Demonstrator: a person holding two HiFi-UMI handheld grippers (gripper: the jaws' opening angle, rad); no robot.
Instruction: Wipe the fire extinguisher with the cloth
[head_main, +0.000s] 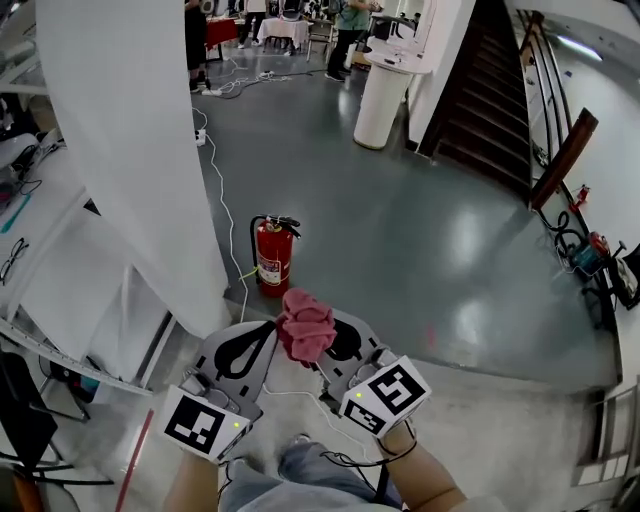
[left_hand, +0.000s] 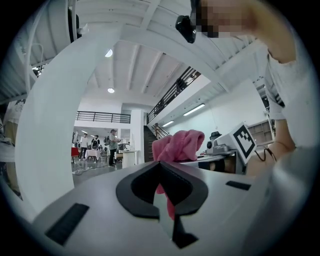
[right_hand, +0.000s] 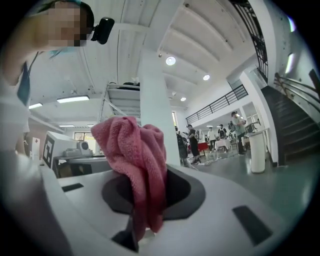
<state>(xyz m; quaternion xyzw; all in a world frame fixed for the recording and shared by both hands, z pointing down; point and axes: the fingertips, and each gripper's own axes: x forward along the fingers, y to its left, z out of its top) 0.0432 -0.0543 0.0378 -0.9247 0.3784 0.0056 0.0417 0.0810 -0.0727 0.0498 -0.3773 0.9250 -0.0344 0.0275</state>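
Floor (head_main: 400, 230): grey, glossy, catching pale reflections.
White pillar (head_main: 130, 150): broad, at left.
Dark staircase (head_main: 480, 100): upper right.
White cylindrical pedestal (head_main: 380, 100): near the stair foot.
White cable (head_main: 222, 205): trailing across the floor.
Far end: red-covered table (head_main: 222, 30); white-covered table (head_main: 285, 30).
Overhead: round ceiling lights (right_hand: 170, 61); railed balcony (right_hand: 220, 104).

cloth (right_hand: 135, 165) nubby pink terry; fire extinguisher (head_main: 273, 255) glossy red; floor (head_main: 400, 230) smooth, glossy

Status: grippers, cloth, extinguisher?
Both shut on the pink cloth: left gripper, right gripper. Ahead, fire extinguisher upright on floor, untouched. Beside it, white cable.
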